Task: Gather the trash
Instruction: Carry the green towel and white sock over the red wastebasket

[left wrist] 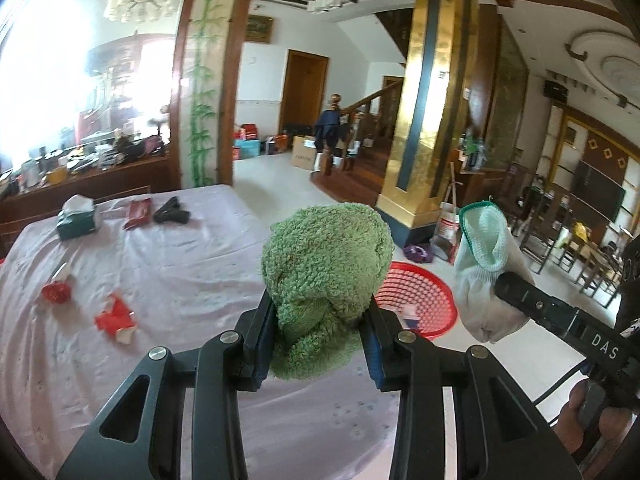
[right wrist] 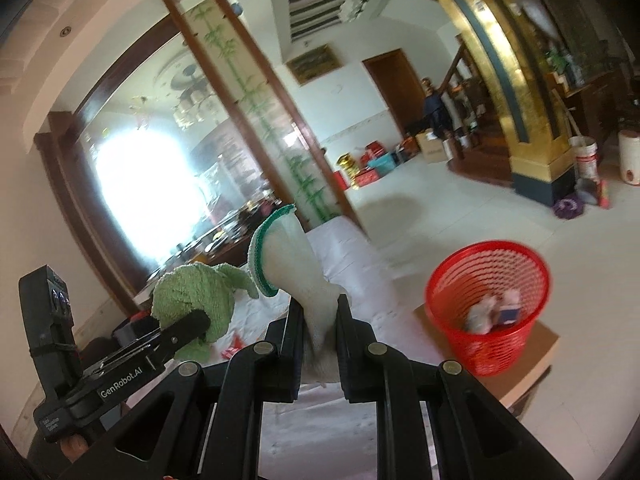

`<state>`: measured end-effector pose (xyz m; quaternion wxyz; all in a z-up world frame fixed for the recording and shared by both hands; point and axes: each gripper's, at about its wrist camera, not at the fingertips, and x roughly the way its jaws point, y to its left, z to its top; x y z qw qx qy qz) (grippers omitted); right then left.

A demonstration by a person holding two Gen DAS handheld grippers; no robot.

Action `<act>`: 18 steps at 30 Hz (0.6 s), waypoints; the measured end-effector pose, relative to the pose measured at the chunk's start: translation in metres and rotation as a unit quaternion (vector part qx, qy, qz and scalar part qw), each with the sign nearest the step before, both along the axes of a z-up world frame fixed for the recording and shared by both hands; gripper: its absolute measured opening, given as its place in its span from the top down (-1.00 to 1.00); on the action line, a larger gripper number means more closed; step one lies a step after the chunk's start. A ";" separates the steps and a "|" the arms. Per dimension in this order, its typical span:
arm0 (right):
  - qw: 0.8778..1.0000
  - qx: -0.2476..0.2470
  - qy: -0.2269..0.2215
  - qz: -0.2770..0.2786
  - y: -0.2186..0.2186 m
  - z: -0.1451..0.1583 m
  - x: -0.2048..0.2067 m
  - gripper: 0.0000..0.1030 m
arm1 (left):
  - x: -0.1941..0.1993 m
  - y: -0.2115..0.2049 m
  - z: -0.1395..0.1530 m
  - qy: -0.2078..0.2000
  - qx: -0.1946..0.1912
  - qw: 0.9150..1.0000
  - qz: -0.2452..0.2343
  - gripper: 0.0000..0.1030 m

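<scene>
**Now both hands carry soft loads toward the bin**

Clearly the risk lies in the drop: the left hand-held gripper [left wrist: 322,354] pinches a fluffy green towel [left wrist: 326,276], whose looped pile could snag on the pads or slump outside the red mesh wastebasket [right wrist: 488,306] on the floor beside the table [left wrist: 160,280]. The right hand-held gripper [right wrist: 320,344] clamps narrowly on a limp white knit glove [right wrist: 296,256] with a green cuff. Crumpled red scraps [left wrist: 114,318] remain on the table's pale cloth.

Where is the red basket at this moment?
The red basket stands on the floor beside the table; in the right wrist view it is at the right, and the left wrist view shows it behind the green cloth.
</scene>
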<state>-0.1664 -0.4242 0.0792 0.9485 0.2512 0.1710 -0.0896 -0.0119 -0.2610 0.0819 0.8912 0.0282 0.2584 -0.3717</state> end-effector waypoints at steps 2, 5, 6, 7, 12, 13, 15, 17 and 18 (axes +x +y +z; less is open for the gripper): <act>1.000 -0.006 -0.005 -0.017 -0.008 0.007 -0.008 0.71 | -0.002 -0.011 0.001 -0.003 0.002 1.000 -0.011 0.30; 0.999 -0.008 -0.011 -0.036 -0.017 0.011 -0.019 0.71 | -0.006 -0.025 0.002 -0.008 0.005 1.000 -0.027 0.30; 0.999 -0.009 -0.012 -0.043 -0.021 0.012 -0.023 0.71 | -0.007 -0.030 0.002 -0.012 0.006 0.999 -0.031 0.30; 0.999 -0.010 -0.013 -0.048 -0.023 0.013 -0.026 0.71 | -0.008 -0.037 0.003 -0.015 0.008 0.999 -0.036 0.30; 0.997 -0.003 -0.016 -0.076 -0.041 0.012 -0.039 0.71 | -0.010 -0.061 0.002 -0.023 0.014 0.998 -0.053 0.30; 0.997 -0.002 -0.015 -0.079 -0.044 0.011 -0.040 0.71 | -0.011 -0.066 0.001 -0.023 0.016 0.998 -0.055 0.30; 0.996 0.001 -0.014 -0.086 -0.052 0.009 -0.042 0.71 | -0.011 -0.079 0.000 -0.022 0.020 0.998 -0.062 0.30; 0.996 0.001 -0.011 -0.092 -0.054 0.008 -0.042 0.71 | -0.011 -0.088 -0.001 -0.023 0.023 0.997 -0.066 0.30; 0.995 0.002 -0.010 -0.094 -0.056 0.008 -0.042 0.71 | -0.010 -0.093 -0.002 -0.021 0.024 0.997 -0.070 0.30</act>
